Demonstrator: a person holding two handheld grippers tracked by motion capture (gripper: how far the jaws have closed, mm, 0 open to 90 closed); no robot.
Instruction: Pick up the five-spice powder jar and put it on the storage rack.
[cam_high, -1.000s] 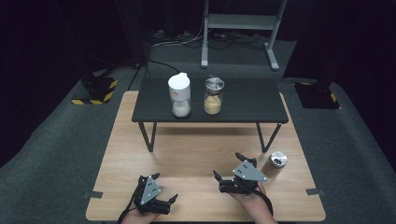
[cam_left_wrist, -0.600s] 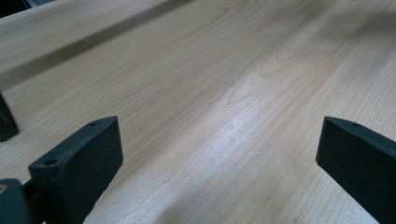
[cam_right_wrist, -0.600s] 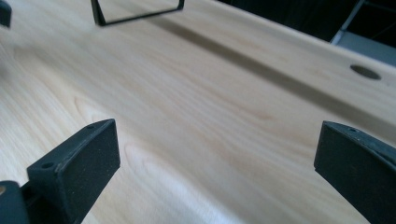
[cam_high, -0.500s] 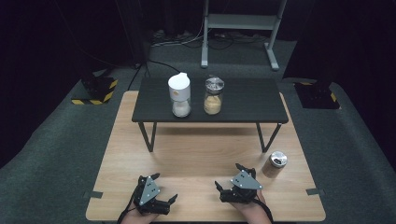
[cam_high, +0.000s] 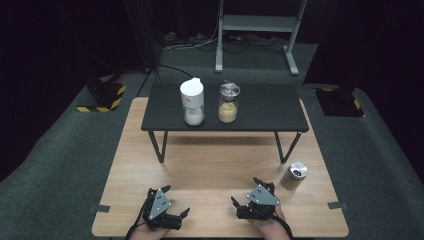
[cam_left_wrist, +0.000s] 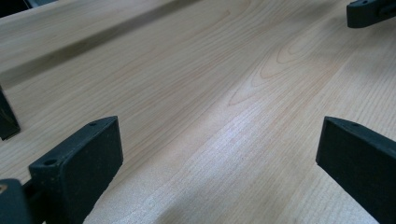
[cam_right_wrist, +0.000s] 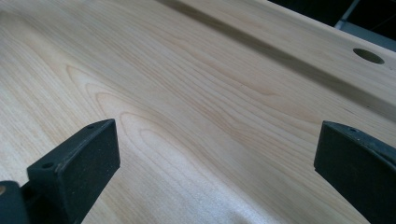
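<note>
Both grippers sit low at the bottom of the high view, down on the light wooden worktop (cam_high: 220, 160) near its front edge. The left gripper (cam_high: 167, 202) is at the lower left of the frame, the right gripper (cam_high: 250, 192) at the lower middle-right, each with a grey three-cornered plate on top and a hand tucked behind it at the bottom edge.

Fingers on both are spread wide with nothing between them. In the left gripper view the two black fingers (cam_left_wrist: 79, 163) stand far apart at the bottom corners, just bare wood grain in the gap, and a bit of the other gripper pokes in at the top right corner. Same deal in the right gripper view: black fingers (cam_right_wrist: 74, 161) far apart, plain wood between, plus a small round hole in the worktop at the upper right.

Closest thing to either gripper is the small silver metal can (cam_high: 294, 175), standing upright on the worktop at the right of the high view, just up and right of the right gripper, near it but not touching.

Further up the frame there's a low black table (cam_high: 270, 112) standing on the worktop. On it are a white-lidded jar holding something white (cam_high: 192, 102) and a clear glass jar with a metal lid and tan contents (cam_high: 228, 103), side by side, well apart from both grippers.
</note>
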